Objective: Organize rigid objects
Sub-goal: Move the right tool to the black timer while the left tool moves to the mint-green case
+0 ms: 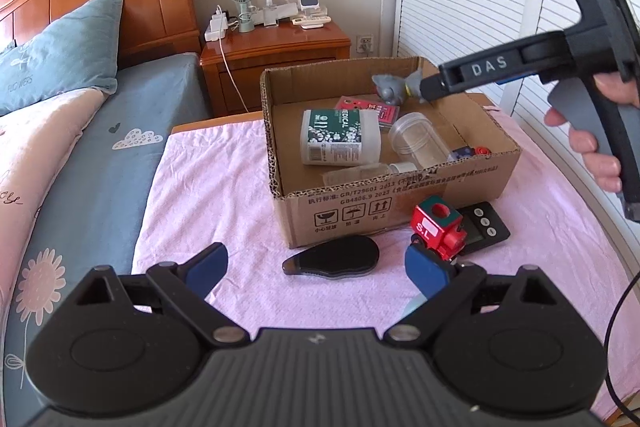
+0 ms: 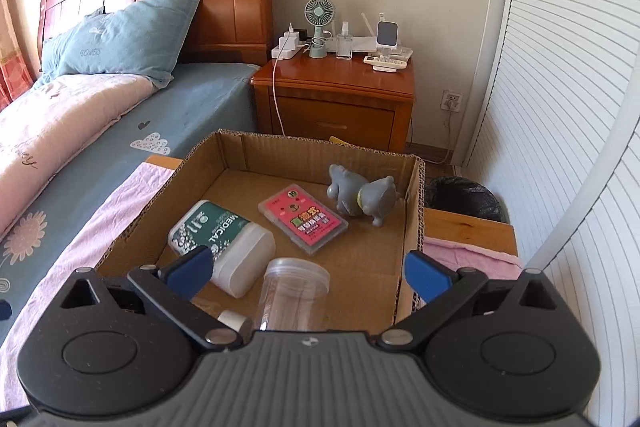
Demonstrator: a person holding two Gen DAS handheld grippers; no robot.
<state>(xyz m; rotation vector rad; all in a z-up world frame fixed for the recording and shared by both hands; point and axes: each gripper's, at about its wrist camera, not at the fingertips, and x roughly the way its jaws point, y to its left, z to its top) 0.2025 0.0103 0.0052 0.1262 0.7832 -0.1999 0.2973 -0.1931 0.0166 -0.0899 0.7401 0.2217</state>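
1. The cardboard box (image 1: 384, 211) served as my collecting place, standing on the pink-clothed bench (image 1: 208, 203). It already held the medical bottle (image 1: 340, 141), the clear jar (image 1: 416, 141), the pink card case (image 2: 303, 219) and the grey toy animal (image 2: 362, 197), so I judged the sorting well along.
2. Three things were left outside, near the box's front wall: the red toy train (image 1: 438, 231), the black scale (image 1: 482, 227) just behind it, and the dark oval case (image 1: 332, 259) to its left.
3. My left gripper (image 1: 316, 267) hung low over the bench with its jaws spread wide and empty. The oval case lay between them and a little farther out; the train sat touching or just beside the right pad.
4. My right gripper (image 2: 308, 271) hovered above the box, jaws spread and holding nothing, the jar and bottle below them. I judged it had nothing to carry there.
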